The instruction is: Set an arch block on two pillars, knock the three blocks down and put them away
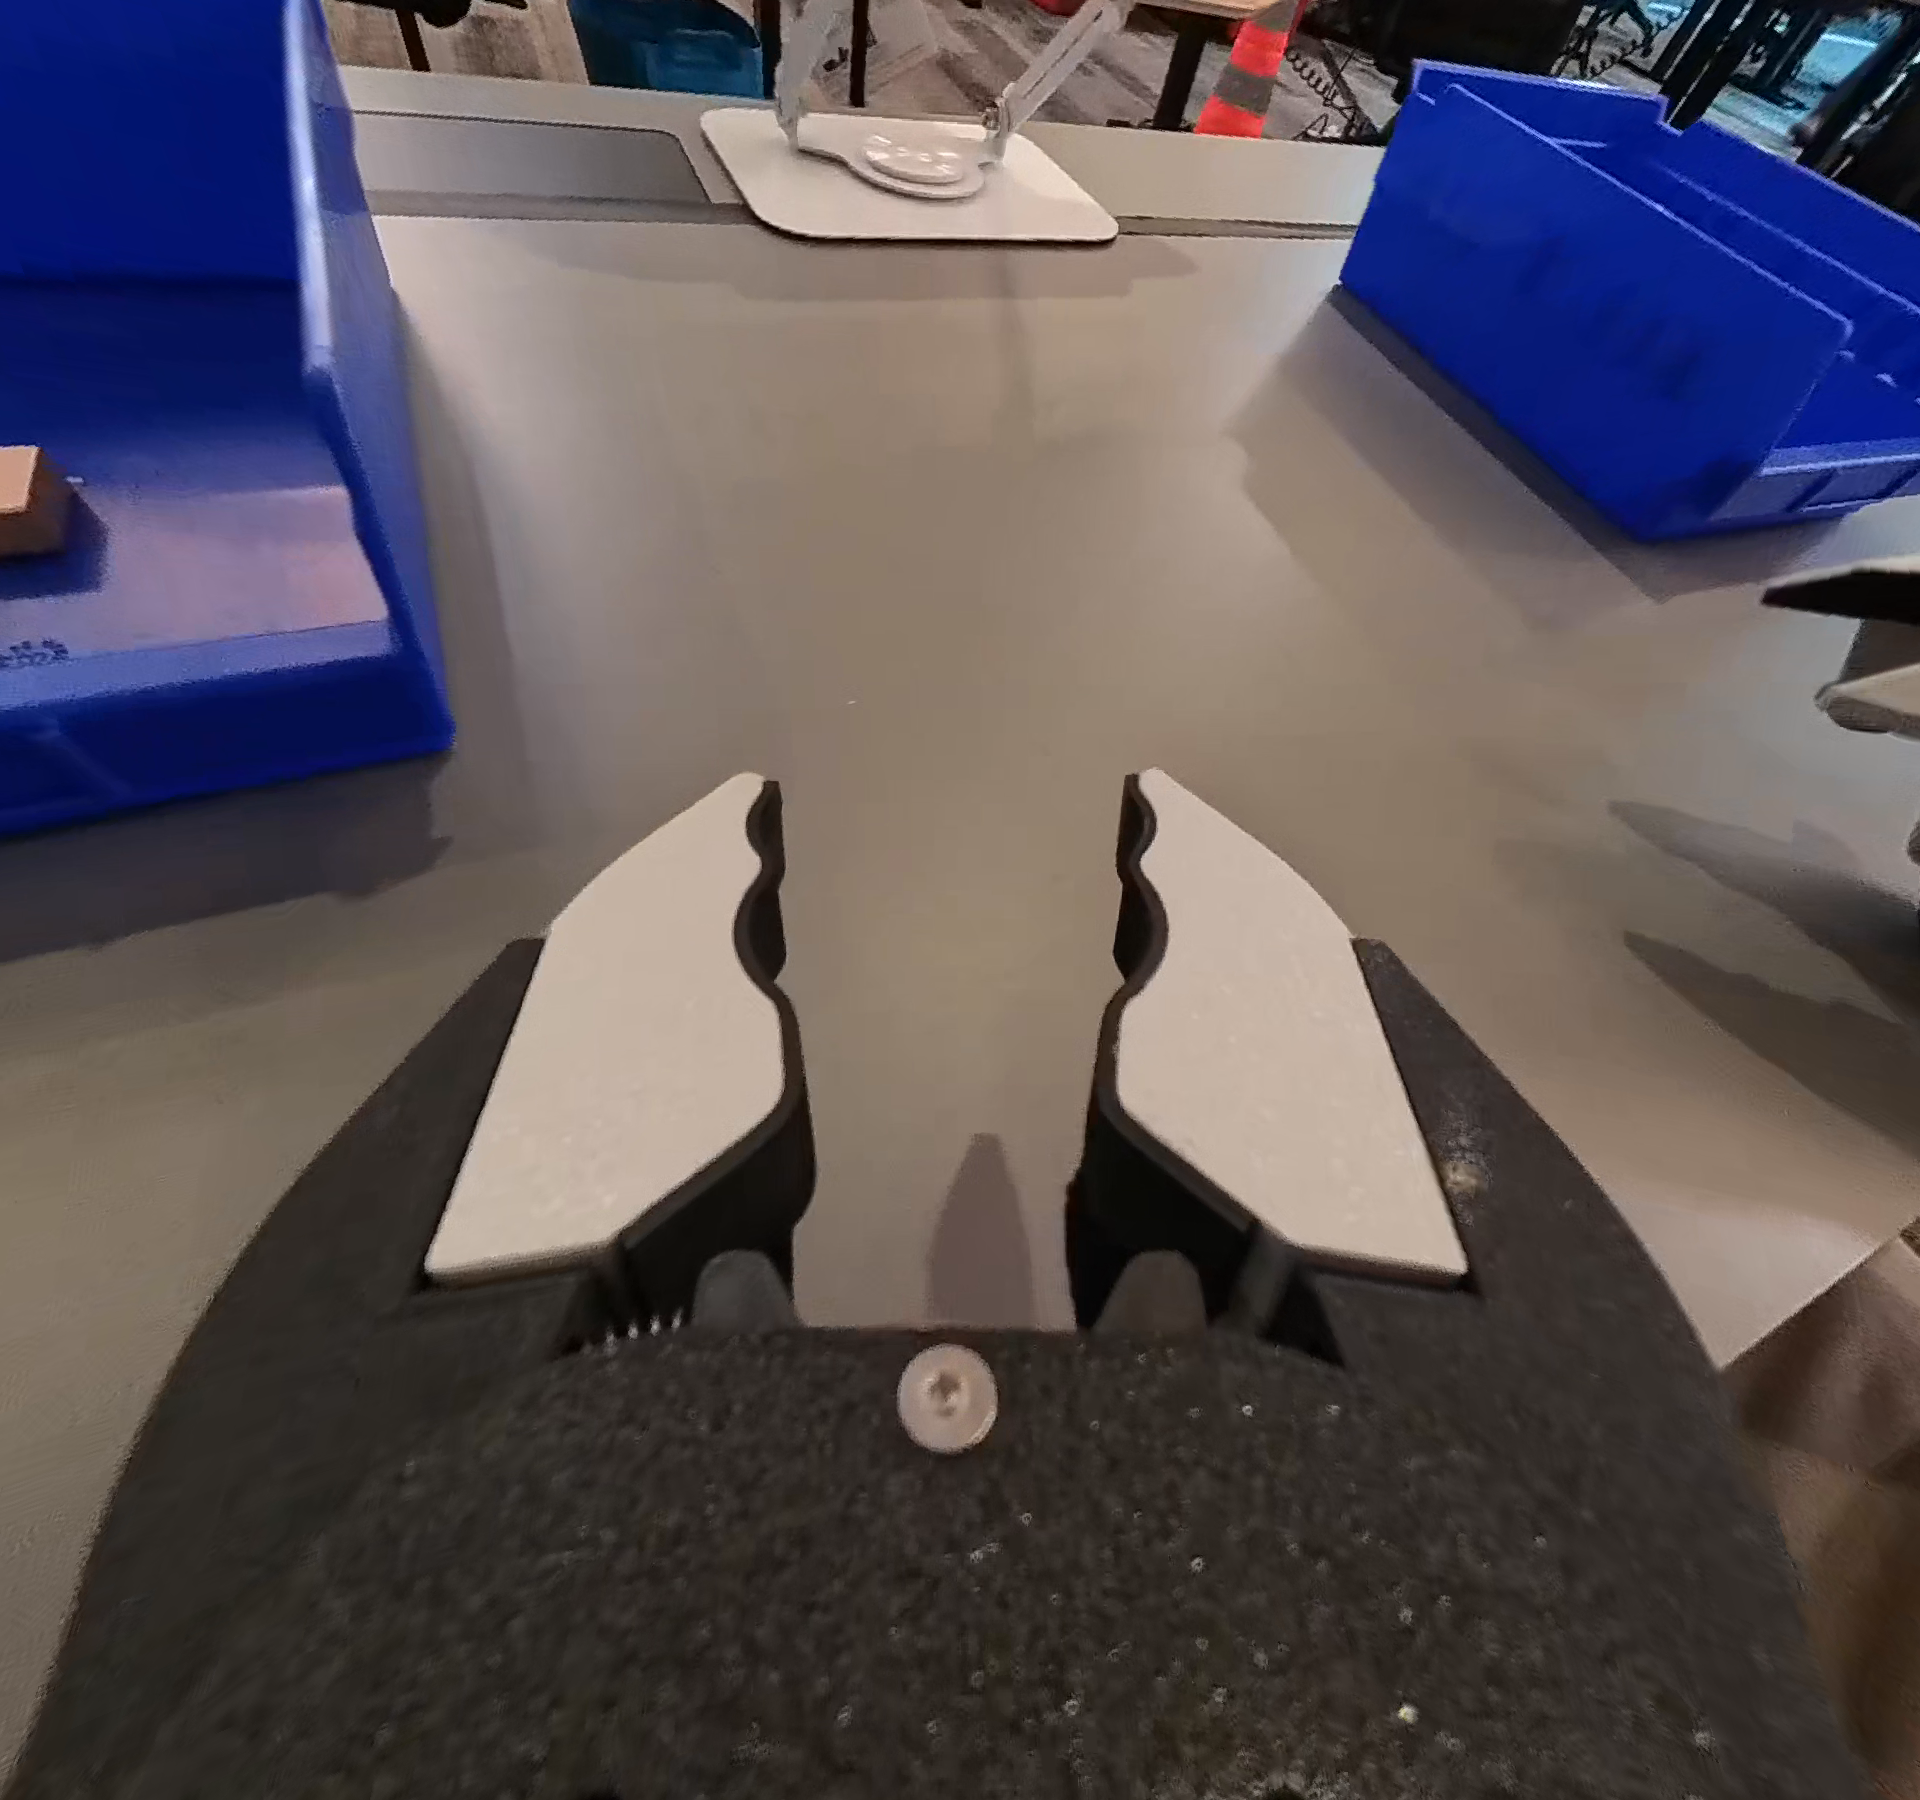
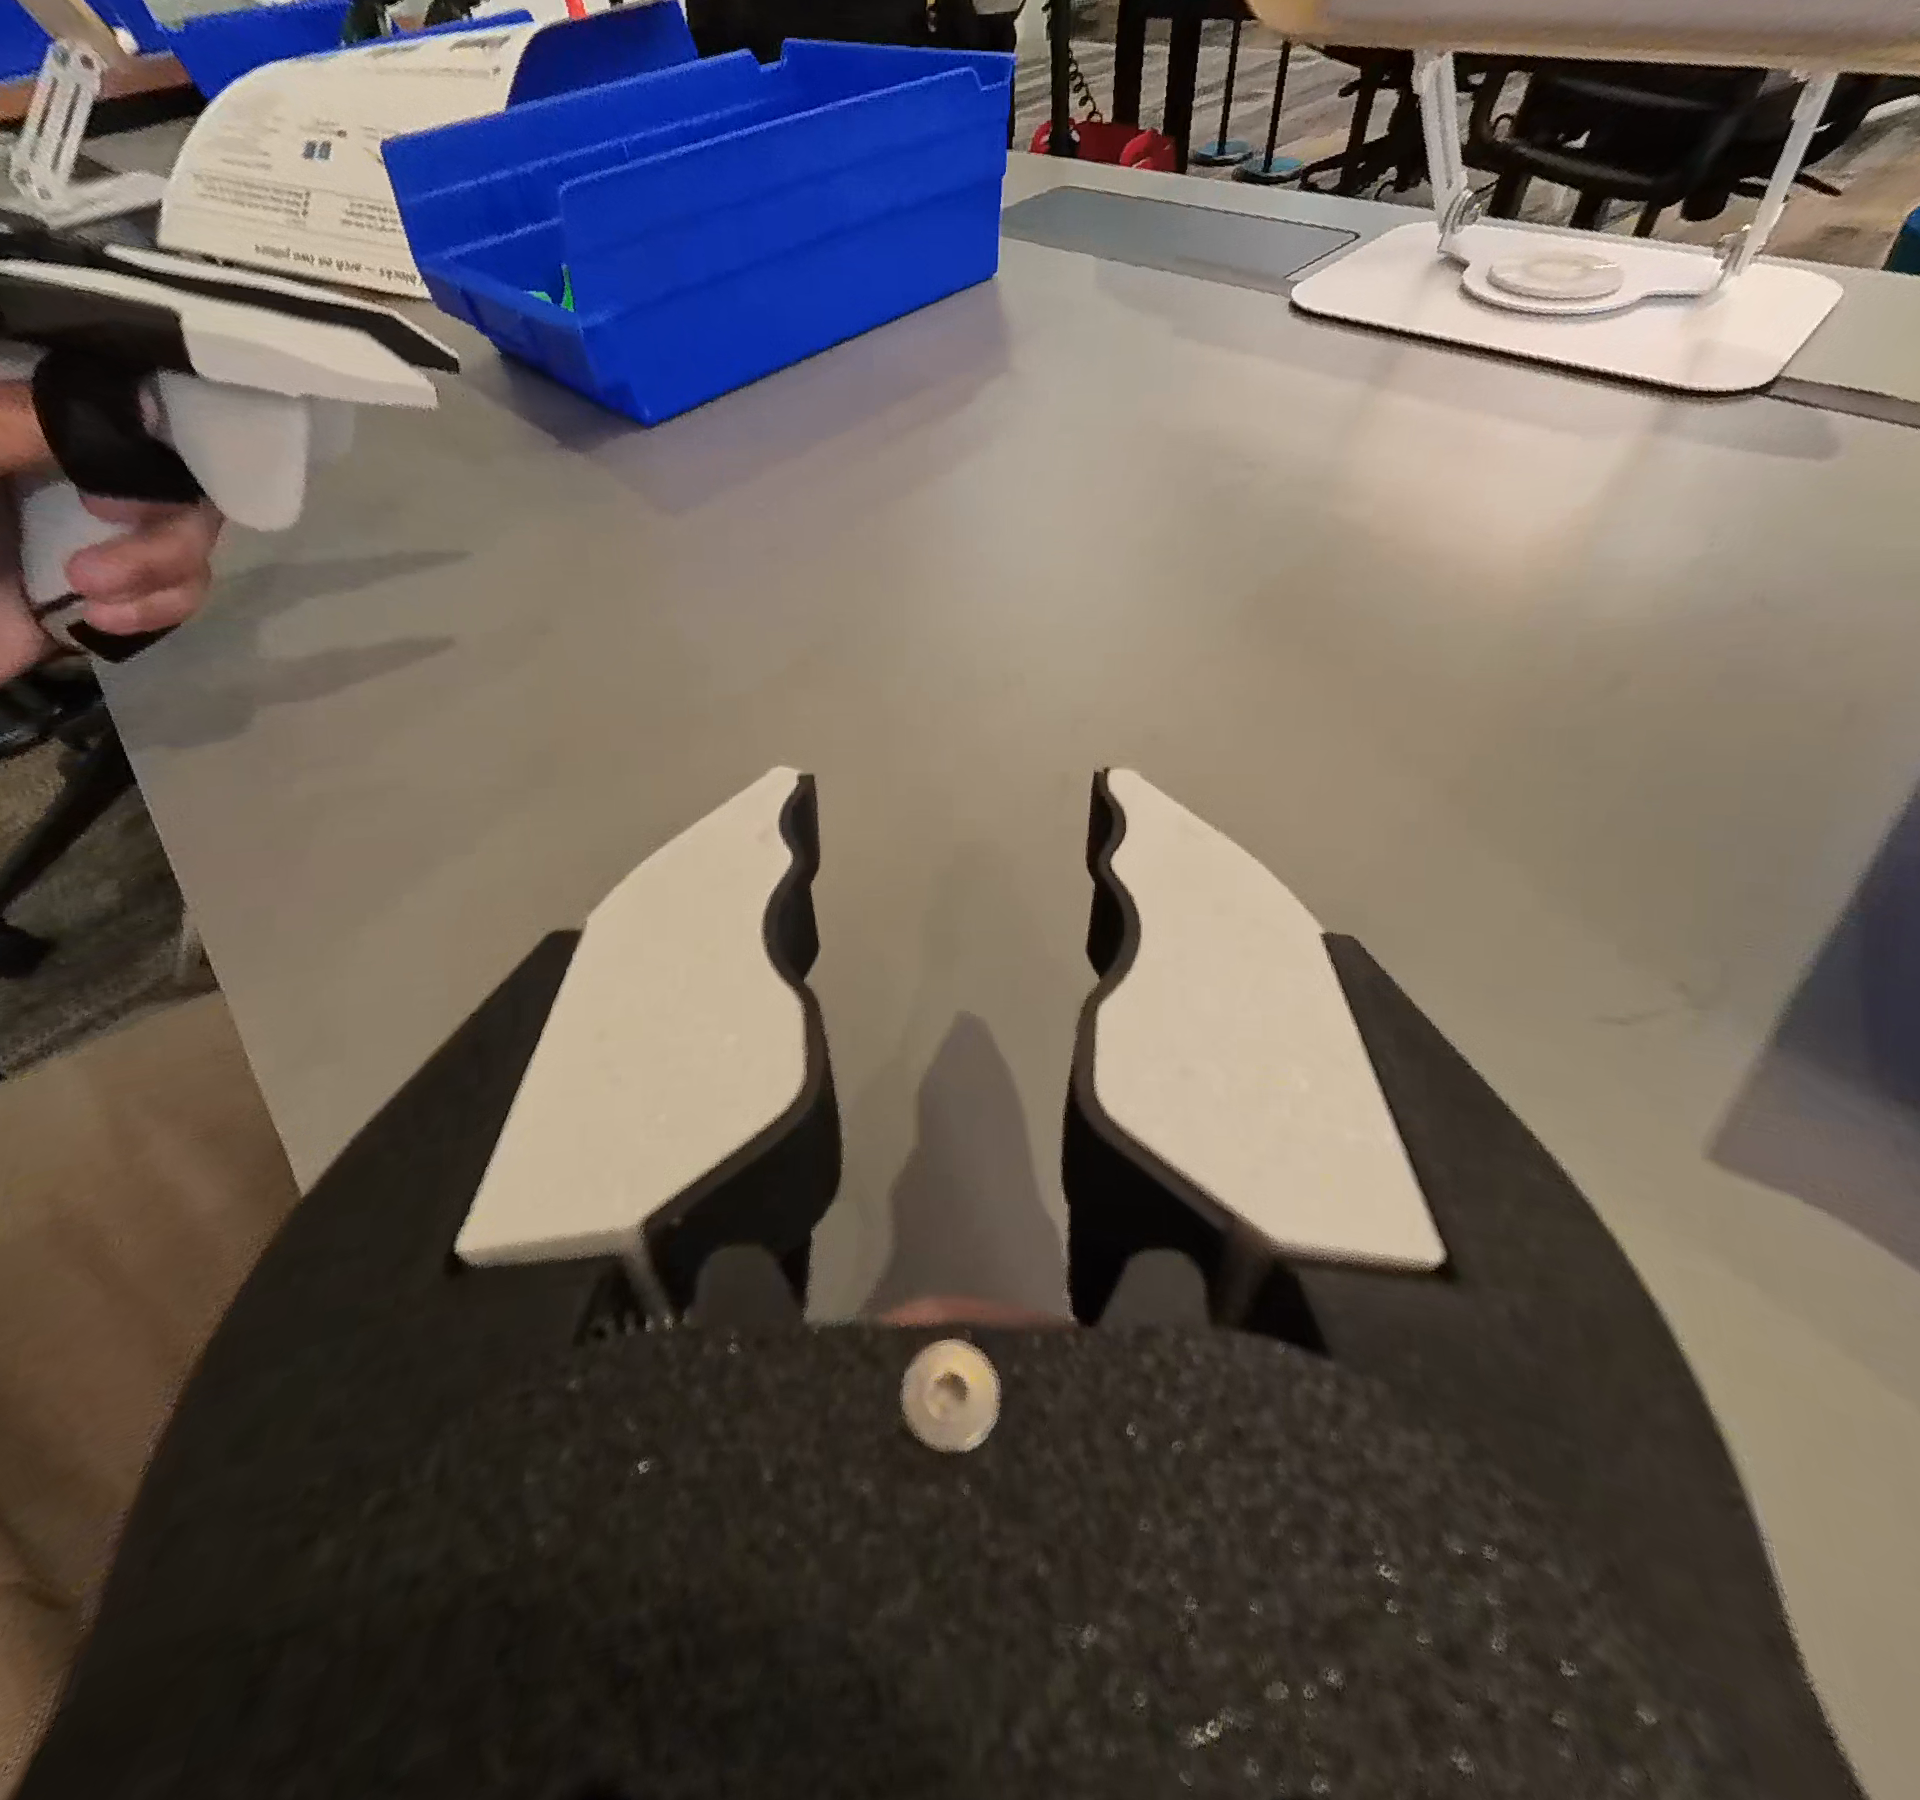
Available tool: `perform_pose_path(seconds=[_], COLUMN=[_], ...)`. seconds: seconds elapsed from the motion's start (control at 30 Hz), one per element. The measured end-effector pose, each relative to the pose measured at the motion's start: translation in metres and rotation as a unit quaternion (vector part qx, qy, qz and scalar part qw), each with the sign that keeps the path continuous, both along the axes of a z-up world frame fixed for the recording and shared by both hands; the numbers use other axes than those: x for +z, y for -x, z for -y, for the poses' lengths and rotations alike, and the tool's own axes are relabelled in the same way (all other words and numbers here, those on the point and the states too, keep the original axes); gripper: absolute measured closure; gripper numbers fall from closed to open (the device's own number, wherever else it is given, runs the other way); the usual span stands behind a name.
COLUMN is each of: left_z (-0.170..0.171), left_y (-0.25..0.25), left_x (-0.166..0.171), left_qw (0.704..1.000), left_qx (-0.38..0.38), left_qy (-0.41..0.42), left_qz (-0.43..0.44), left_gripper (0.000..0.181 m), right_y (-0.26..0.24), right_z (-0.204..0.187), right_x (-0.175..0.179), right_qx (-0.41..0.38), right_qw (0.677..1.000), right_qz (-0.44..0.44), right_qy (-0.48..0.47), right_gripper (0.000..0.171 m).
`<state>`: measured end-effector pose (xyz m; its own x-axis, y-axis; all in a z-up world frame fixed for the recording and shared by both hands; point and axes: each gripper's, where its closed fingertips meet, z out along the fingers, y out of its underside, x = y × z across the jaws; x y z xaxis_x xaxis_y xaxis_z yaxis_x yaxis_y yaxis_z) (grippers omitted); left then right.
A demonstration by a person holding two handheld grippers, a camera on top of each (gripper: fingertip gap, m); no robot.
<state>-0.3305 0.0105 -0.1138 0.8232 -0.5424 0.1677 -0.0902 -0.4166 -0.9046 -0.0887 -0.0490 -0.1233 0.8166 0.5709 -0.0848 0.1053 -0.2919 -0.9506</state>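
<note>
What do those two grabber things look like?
The left gripper and right gripper look alike: each has two pale grey fingers with wavy black inner edges, on a rough black body with one silver screw. Seen from the side, the left one has a black-and-white handle.

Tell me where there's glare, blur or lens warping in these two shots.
Left wrist view: pale glare streak down the grey table; blue bin edges bow from the wide lens. Right wrist view: soft sheen on the tabletop; left gripper at the frame edge is motion-blurred; far background looks soft.
</note>
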Motion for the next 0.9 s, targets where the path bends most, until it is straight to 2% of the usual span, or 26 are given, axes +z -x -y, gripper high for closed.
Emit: perform_pose_path(seconds=[0.13, 0.2, 0.27, 0.33, 0.4, 0.47, 0.57, 0.63, 0.7, 0.87, 0.9], left_z=[-0.014, -0.033, -0.059, -0.096, -0.138, -0.169, -0.202, -0.215, -0.222, -0.235, -0.237], left_y=[0.031, 0.056, 0.082, 0.107, 0.12, 0.117, 0.129, 0.142, 0.149, 0.163, 0.164], left_x=[0.017, 0.025, 0.031, 0.037, 0.037, 0.024, -0.007, -0.026, -0.041, -0.071, -0.072], left_qw=[1.0, 0.996, 0.986, 0.97, 0.949, 0.925, 0.864, 0.822, 0.793, 0.75, 0.751], left_qx=[0.007, 0.002, 0.002, 0.002, -0.031, -0.105, -0.187, -0.225, -0.255, -0.284, -0.284], left_qy=[0.025, 0.078, 0.139, 0.148, 0.145, 0.173, 0.204, 0.207, 0.208, 0.202, 0.201], left_qz=[-0.016, -0.045, -0.095, -0.192, -0.279, -0.323, -0.42, -0.481, -0.512, -0.562, -0.561], left_gripper=[0.122, 0.121, 0.11, 0.101, 0.104, 0.105, 0.113, 0.117, 0.119, 0.126, 0.13], right_y=[0.0, 0.001, 0.002, 0.004, 0.006, 0.007, 0.006, 0.005, 0.005, 0.007, 0.008], right_z=[0.005, 0.008, 0.01, 0.011, 0.013, 0.014, 0.016, 0.016, 0.015, 0.011, 0.009], right_x=[0.0, 0.001, 0.003, 0.005, 0.007, 0.008, 0.01, 0.01, 0.01, 0.011, 0.012], right_qx=[0.005, 0.01, 0.015, 0.022, 0.026, 0.031, 0.032, 0.03, 0.029, 0.027, 0.026], right_qw=[1.0, 1.0, 1.0, 1.0, 1.0, 1.0, 0.999, 0.999, 0.999, 0.999, 0.999], right_qz=[0.005, 0.004, 0.003, 0.001, 0.001, 0.003, 0.003, 0.006, 0.01, 0.021, 0.021], right_qy=[-0.002, -0.001, -0.003, -0.003, -0.006, -0.006, -0.011, -0.01, -0.01, -0.012, -0.013], right_gripper=[0.123, 0.123, 0.123, 0.123, 0.123, 0.123, 0.123, 0.124, 0.124, 0.124, 0.124])
